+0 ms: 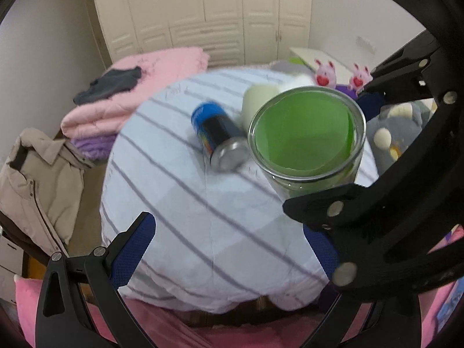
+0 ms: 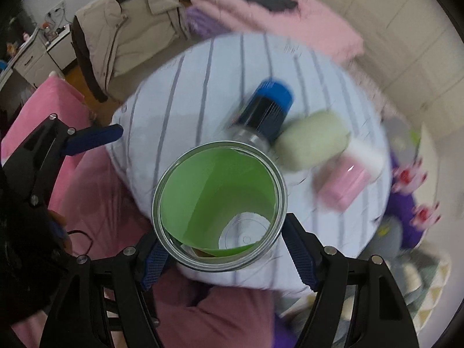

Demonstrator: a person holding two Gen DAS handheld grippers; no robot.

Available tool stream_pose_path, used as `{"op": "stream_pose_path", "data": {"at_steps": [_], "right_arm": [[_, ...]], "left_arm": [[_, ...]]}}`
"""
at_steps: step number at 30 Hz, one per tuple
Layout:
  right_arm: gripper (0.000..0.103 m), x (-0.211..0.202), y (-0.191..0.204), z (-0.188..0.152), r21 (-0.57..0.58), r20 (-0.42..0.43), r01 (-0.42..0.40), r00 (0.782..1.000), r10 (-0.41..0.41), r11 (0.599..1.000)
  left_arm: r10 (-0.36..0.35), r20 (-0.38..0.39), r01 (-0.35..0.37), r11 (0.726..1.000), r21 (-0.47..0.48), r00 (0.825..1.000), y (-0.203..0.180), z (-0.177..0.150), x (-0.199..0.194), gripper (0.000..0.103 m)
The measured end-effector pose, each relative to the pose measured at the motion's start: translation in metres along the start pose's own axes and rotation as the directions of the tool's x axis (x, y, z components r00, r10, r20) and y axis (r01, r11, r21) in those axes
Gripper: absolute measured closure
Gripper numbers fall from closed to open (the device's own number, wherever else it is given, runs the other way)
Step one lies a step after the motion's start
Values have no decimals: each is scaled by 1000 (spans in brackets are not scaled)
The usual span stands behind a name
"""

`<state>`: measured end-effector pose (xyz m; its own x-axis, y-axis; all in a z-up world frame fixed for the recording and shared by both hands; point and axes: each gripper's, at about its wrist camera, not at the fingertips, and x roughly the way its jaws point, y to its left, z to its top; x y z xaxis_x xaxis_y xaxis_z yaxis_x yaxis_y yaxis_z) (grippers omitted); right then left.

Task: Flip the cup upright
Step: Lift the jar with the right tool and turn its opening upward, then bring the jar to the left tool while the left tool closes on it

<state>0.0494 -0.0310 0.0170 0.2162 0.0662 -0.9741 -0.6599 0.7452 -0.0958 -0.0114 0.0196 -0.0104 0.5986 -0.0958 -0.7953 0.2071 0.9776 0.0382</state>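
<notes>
The cup (image 2: 220, 203) is a clear glass with a green paper lining, its mouth facing up toward the camera. My right gripper (image 2: 224, 253) is shut on it, a blue pad on each side of its lower wall, holding it over the near edge of the striped cushion (image 2: 185, 92). In the left wrist view the cup (image 1: 307, 133) shows at the right, held by the right gripper's black fingers (image 1: 333, 208). My left gripper (image 1: 229, 249) is open and empty over the near part of the cushion (image 1: 179, 197).
A blue and black can (image 1: 217, 133) lies on its side on the cushion beside the cup, with a pale green roll (image 2: 313, 139) and a pink and white pack (image 2: 348, 179) behind it. Folded pink blankets (image 1: 139, 87), a beige jacket (image 1: 37, 179) and plush toys (image 1: 388, 133) surround the cushion.
</notes>
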Motion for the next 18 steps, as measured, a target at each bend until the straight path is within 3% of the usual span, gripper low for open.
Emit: {"op": "stream_pose_path", "data": {"at_steps": [6, 9, 11, 18], "right_arm": [[28, 47, -1, 22, 109, -72, -88, 993, 96, 990], [28, 58, -4, 44, 134, -70, -83, 993, 93, 988], [28, 67, -8, 56, 181, -80, -122, 987, 139, 976], [28, 91, -13, 67, 199, -110, -174, 974, 198, 965]], "left_arm": [[-13, -67, 9, 998, -63, 998, 27, -6, 24, 0], [-59, -92, 47, 990, -136, 994, 42, -3, 37, 0], [-87, -120, 66, 983, -174, 989, 49, 0, 47, 0], [-142, -133, 106, 965, -242, 981, 49, 15, 66, 0]]}}
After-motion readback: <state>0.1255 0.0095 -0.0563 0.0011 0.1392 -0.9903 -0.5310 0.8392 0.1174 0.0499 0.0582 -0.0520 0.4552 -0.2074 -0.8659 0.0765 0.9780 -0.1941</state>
